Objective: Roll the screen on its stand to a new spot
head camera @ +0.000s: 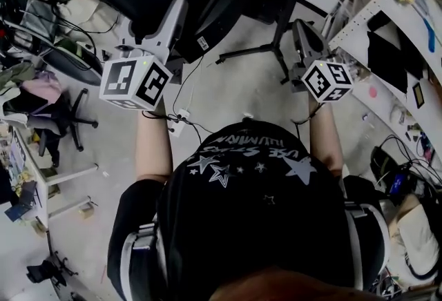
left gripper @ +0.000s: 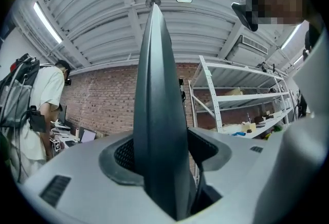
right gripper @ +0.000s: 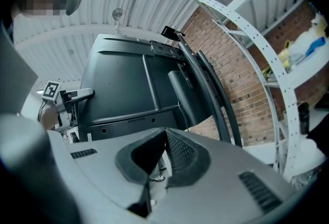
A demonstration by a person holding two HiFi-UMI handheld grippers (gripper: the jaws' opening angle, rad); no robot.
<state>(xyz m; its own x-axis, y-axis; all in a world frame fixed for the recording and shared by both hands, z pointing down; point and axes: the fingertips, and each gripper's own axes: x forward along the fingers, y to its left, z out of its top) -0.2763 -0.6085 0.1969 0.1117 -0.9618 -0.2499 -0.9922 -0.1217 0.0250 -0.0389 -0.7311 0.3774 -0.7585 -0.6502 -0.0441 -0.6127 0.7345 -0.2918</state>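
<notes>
Standing upright between the jaws of the left gripper, the thin dark edge of the screen is seen in the left gripper view. The jaws are spread wide: a gap is visible between the screen and the pad on that view's right, while it cannot be told whether the other pad touches the screen. No clamping is shown.

In the head view the left gripper is raised to the lower edge of the large black screen, which fills the top of that view above the concrete floor. The right gripper is held apart from the screen, near the stand, whose black pole and splayed legs are planted on the floor. Its jaws are brought together at the tips, and nothing is held between them. In the right gripper view the screen's back panel is turned towards the gripper, and the left gripper is seen at the panel's far edge.

A white shelving rack is placed to the right of the stand, near a brick wall. A white cable is trailed across the floor below the screen, and an office chair is seen well to the left. A second person in a light shirt is seen beside a tabletop by the wall.
</notes>
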